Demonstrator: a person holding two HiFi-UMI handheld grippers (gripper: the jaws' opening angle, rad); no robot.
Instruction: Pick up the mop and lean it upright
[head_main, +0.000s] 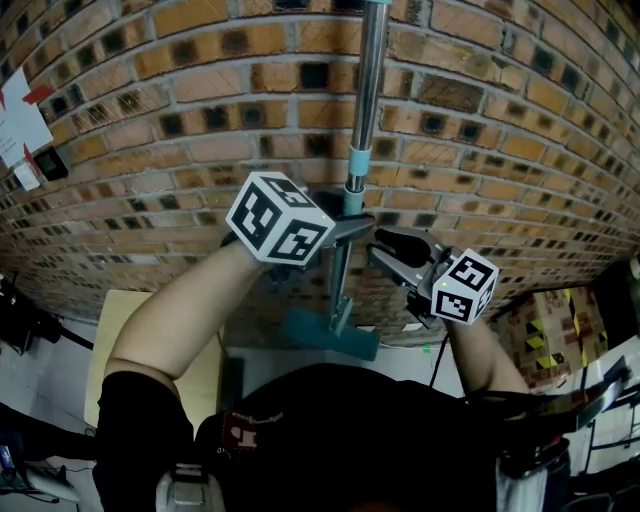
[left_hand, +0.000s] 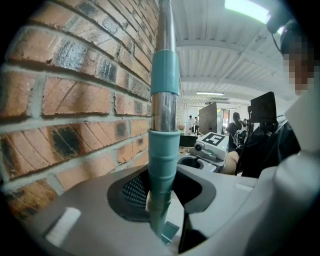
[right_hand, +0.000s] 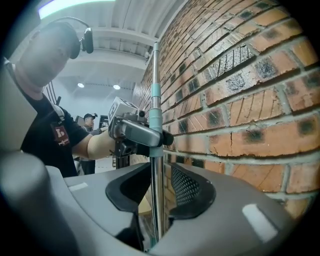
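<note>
The person's black shirt (head_main: 330, 430) fills the bottom of the head view, nearest of all, and a bare forearm (head_main: 170, 320) reaches out from it toward the brick wall (head_main: 520, 120). The mop (head_main: 372, 100) stands upright just off that wall. Its chrome pole runs straight up along the brick courses, and its teal head (head_main: 330, 332) sits low by the wall's base. Whether the pole actually touches the brick cannot be made out.

The left gripper (left_hand: 162, 192) is clamped on the mop's teal sleeve (left_hand: 164, 150). The ribbed sleeve fills the space between its two pads, with the wall close on one side. From the right gripper view, its finger reaches across the pole at the teal collar.

The right gripper (right_hand: 159, 187) straddles the bare chrome part of the pole (right_hand: 157, 200), lower along the wall than the left one. Its jaws stand apart around the pole. A thin gap shows between the metal and the meshed pad on the wall side, so the pads are not pressing.

Each gripper's marker cube (head_main: 278, 218) faces away from the wall, toward the person.
</note>
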